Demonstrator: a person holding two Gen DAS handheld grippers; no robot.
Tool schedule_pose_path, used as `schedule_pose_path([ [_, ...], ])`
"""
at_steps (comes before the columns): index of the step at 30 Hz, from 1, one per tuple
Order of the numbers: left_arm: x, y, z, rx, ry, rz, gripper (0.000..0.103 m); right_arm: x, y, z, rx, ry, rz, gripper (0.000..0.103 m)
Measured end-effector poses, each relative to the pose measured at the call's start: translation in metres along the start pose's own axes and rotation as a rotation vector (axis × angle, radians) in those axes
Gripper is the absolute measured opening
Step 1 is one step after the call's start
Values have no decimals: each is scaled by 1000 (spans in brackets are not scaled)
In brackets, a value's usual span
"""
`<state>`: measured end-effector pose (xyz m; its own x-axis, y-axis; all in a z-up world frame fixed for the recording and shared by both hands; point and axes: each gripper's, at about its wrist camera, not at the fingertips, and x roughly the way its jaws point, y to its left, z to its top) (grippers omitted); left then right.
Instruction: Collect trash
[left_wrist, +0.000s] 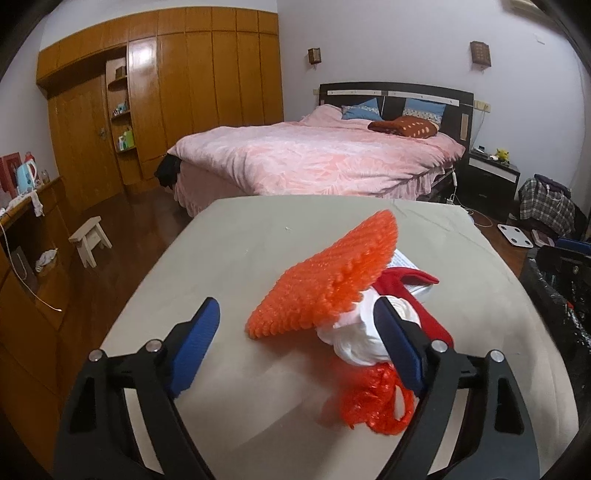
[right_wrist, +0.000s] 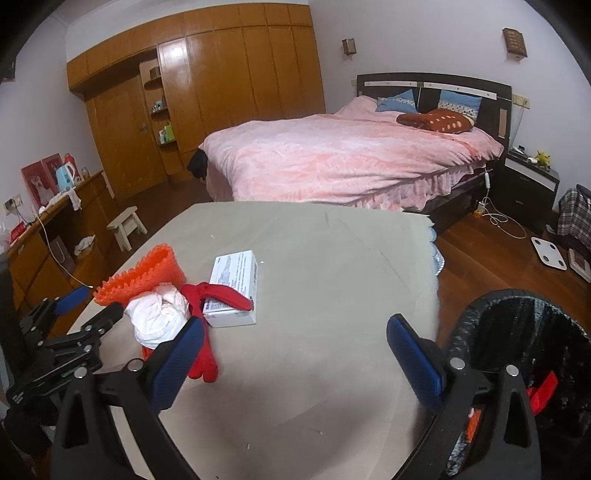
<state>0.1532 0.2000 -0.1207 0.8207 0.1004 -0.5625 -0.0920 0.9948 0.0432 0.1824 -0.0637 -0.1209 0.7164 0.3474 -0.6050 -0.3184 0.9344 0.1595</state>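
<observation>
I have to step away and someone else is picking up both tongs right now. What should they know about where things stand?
Left tongs: open, empty, right at the trash pile.
Right tongs: open, empty, above bare table next to the bin.
Pile at the table's left: orange foam net, white crumpled wad, red strip, orange mesh bag, white box.
Black-lined bin stands off the table's right edge; something red and orange already lies inside.
Left to do: move every pile item into the bin.
</observation>
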Motion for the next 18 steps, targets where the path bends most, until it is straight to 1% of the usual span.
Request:
schedule_pose_path([
  [3,10,4,1,-5,2,-12,76,4,3,-2,-10,9,-5,97],
  [6,17,5,0,-9,2,-34,65,7,4,-3,-13,19,-9,97],
  [8,19,6,1,-3,2,-42,52,8,5,-3,-15,25,-11,97],
  [9,20,5,1,0,4,-48,48,9,6,-4,-17,27,-11,97],
  [11,21,4,0,2,1,-63,33,10,7,-3,-20,30,-10,97],
  [14,20,2,0,0,-2,-67,25,10,10,-4,-27,32,-5,97],
  [18,13,1,2,-15,-17,-67,20,10,14,-4,-35,30,1,97],
])
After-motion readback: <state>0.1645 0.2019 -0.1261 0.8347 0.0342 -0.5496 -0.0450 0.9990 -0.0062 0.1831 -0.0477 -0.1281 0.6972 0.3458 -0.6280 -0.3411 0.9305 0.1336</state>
